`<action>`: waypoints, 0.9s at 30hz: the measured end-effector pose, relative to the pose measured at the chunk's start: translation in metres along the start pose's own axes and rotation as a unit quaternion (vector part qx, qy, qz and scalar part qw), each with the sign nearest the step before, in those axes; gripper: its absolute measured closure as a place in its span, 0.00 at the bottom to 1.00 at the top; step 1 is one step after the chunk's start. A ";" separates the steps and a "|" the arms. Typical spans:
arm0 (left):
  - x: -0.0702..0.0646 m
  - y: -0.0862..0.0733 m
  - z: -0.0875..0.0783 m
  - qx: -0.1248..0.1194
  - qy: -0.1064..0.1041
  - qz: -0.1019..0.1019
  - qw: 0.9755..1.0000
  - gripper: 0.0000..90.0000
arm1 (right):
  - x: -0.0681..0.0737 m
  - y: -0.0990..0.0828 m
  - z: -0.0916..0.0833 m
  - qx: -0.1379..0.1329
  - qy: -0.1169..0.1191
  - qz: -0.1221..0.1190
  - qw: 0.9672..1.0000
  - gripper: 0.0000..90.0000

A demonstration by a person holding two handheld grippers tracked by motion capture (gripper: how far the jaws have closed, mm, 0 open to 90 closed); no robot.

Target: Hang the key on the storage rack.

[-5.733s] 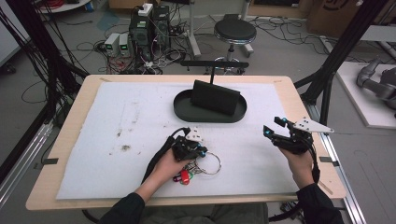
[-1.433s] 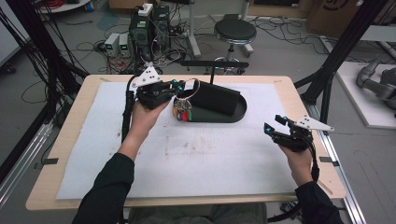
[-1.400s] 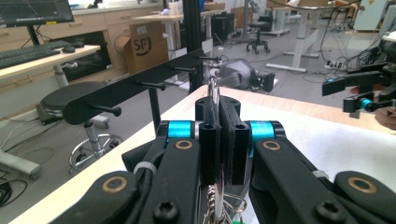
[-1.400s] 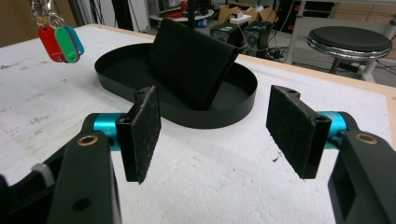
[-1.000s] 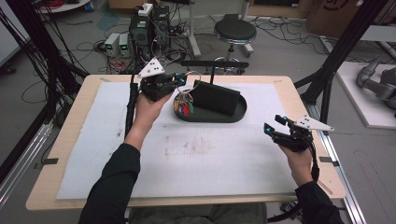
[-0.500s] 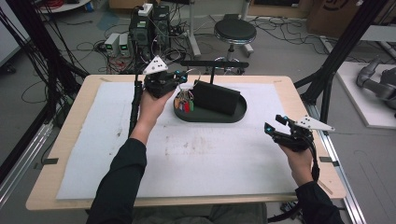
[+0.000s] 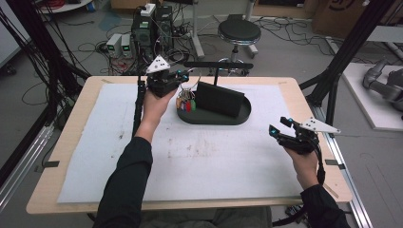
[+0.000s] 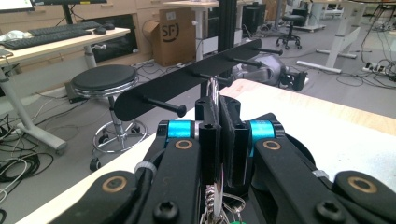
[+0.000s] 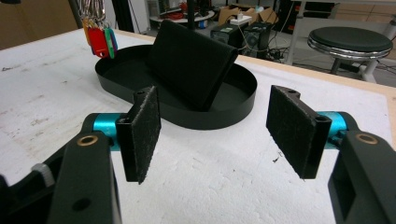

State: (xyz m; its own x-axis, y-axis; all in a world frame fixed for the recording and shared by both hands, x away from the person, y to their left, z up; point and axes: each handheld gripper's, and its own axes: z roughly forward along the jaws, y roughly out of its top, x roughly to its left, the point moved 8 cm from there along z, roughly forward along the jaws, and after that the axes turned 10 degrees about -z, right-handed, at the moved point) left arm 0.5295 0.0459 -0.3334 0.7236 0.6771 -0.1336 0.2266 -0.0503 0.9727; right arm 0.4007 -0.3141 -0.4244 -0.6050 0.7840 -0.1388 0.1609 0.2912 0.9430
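My left gripper (image 7: 183, 78) (image 8: 219, 112) is shut on the silver ring (image 8: 214, 93) of a key bunch. Its red, green and orange tags (image 7: 186, 102) (image 9: 98, 37) hang over the left end of the black oval tray (image 7: 240, 118) (image 9: 187, 119). Just beyond the jaws runs a black rack bar with pegs (image 7: 218, 65) (image 8: 187, 81); the ring's top is close to one peg. A slanted black block (image 7: 219, 99) (image 9: 191, 60) stands in the tray. My right gripper (image 7: 278, 126) (image 9: 219, 133) stands open over the mat at the right, with nothing between its pads.
A white foam mat (image 7: 214, 156) covers the wooden table. Behind the table's far edge are a black stool (image 7: 239, 32), computer boxes (image 7: 152, 23) and loose cables on the floor. Black frame posts rise at both sides.
The left hand has carried the key bunch from the table's front to the far side, then a little right and down toward the rack. The right hand has stayed still.
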 end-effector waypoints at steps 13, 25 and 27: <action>0.012 -0.006 0.006 0.002 0.011 -0.017 1.000 0.96 | 0.000 0.000 0.000 0.000 0.000 0.002 1.000 0.40; 0.020 -0.011 0.009 0.006 0.020 -0.026 0.999 0.96 | 0.000 0.000 0.000 -0.002 0.001 0.003 1.000 0.40; 0.020 -0.011 0.010 0.006 0.020 -0.026 0.999 0.96 | 0.000 0.000 0.000 -0.002 0.002 0.003 1.000 0.40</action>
State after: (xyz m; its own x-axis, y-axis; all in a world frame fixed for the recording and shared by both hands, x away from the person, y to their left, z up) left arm 0.5477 0.0530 -0.3485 0.6838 0.7084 -0.1750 0.2705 -0.0234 0.9624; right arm 0.4011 -0.3140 -0.4243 -0.6071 0.7834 -0.1328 0.1608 0.2848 0.9450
